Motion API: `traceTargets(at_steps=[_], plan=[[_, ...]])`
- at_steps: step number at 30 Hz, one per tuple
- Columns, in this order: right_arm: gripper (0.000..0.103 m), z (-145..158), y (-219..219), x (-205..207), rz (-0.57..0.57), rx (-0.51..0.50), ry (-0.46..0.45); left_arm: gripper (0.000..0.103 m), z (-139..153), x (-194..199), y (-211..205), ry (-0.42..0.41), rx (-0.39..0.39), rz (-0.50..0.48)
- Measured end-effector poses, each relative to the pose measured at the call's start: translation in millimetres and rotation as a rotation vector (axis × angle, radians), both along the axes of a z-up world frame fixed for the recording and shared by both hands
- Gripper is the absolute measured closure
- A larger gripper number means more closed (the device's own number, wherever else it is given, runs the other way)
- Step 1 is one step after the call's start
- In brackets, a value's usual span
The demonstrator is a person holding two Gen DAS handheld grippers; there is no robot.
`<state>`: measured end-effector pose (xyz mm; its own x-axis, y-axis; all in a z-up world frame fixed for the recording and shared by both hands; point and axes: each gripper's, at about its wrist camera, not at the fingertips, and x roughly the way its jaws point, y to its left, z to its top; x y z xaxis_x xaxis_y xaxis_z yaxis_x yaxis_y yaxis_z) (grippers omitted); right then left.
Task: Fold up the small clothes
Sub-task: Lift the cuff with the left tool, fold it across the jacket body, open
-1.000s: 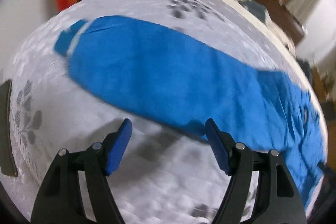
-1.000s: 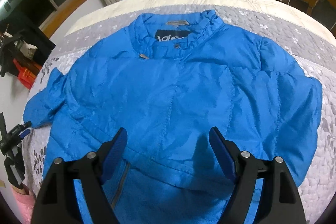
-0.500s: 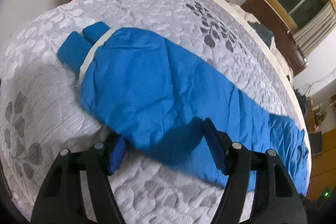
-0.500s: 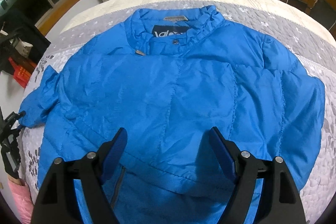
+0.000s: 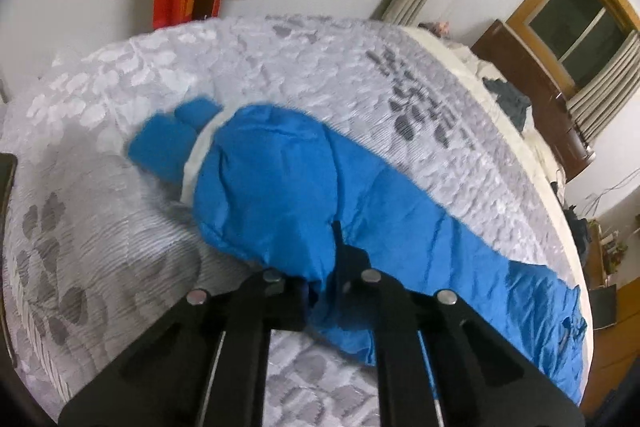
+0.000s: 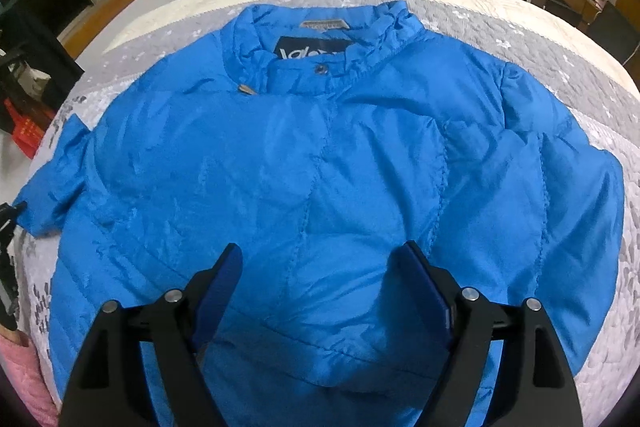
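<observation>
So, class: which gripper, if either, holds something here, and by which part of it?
The left gripper is shut on the blue jacket, pinching its sleeve near the cuff end. The right gripper is open above the jacket, holding nothing.

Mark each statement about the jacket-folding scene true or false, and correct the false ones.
1. The left tool is shut on the blue jacket's sleeve. True.
2. The right tool grips the collar. False: it is open, above the lower front.
3. The jacket lies front up on a grey patterned bedspread. True.
4. The jacket is already folded in half. False: it lies spread flat.
</observation>
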<state>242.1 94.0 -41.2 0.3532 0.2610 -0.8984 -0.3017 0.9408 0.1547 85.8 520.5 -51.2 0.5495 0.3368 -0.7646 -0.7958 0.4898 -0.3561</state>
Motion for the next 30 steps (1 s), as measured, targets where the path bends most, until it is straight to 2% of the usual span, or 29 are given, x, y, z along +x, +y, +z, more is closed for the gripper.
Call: traceTargets(at_steps=[6,10,15,19,23,30], plan=[[0.02,0.0,-1.2,0.8,-0.001,0.011,0.004,0.1,41.7,4.9,-35.9,-0.084,0.1,-0.066],[0.021,6.0,-3.8,-1.3,0.0,0.028,-0.003,0.1,79.5,25.3,-84.4,-0.159,0.164,-0.207],[0.023,22.1,-11.4,-6.6,-0.001,0.058,-0.034,0.1,110.8,65.5,-156.9,-0.203,0.216,-0.402],[0.023,33.5,-23.0,-10.6,-0.01,0.046,-0.067,0.1,115.2,98.8,-208.8,-0.203,0.227,-0.526],[0.023,38.5,-35.1,-12.2,-0.028,0.046,-0.077,0.1,105.1,130.1,-257.9,-0.186,0.223,-0.63],[0.023,39.8,-52.3,-14.9,-0.049,0.036,-0.084,0.1,75.2,163.5,-302.7,-0.164,0.189,-0.713]])
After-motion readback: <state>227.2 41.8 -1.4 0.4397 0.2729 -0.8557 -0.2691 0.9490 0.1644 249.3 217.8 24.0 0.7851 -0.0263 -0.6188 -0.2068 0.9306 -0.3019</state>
